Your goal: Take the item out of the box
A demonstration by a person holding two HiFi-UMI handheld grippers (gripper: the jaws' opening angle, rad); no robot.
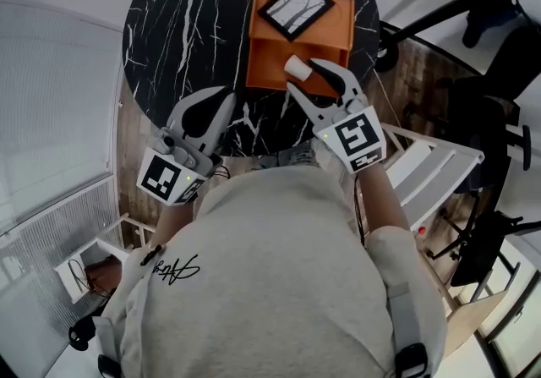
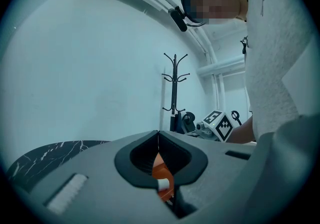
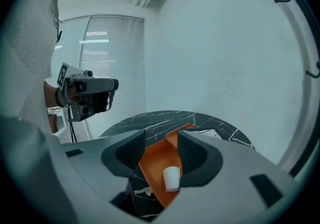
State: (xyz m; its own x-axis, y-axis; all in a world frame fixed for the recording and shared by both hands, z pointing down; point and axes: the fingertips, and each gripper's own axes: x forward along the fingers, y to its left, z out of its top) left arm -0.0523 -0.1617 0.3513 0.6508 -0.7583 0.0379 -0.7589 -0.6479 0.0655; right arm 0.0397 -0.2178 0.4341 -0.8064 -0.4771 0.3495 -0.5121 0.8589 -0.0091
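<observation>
An open orange box (image 1: pixel 272 63) lies on the round black marble table (image 1: pixel 177 38). A small white cylinder (image 1: pixel 297 68) lies in the box's near right part. My right gripper (image 1: pixel 306 75) is open, one jaw on each side of the cylinder. In the right gripper view the cylinder (image 3: pixel 171 178) lies on the orange box floor (image 3: pixel 155 165), close beside the right jaw and apart from the left one, with my right gripper (image 3: pixel 161 152) open around it. My left gripper (image 1: pixel 225 99) hangs shut and empty over the table's near left edge; its jaws meet at the tip (image 2: pixel 158 134).
A black-framed marbled panel (image 1: pixel 294 9) rests on the box's far half. A white slatted frame (image 1: pixel 431 169) and black stands (image 1: pixel 499 55) crowd the floor to the right. A coat stand (image 2: pixel 175 87) rises by the far wall.
</observation>
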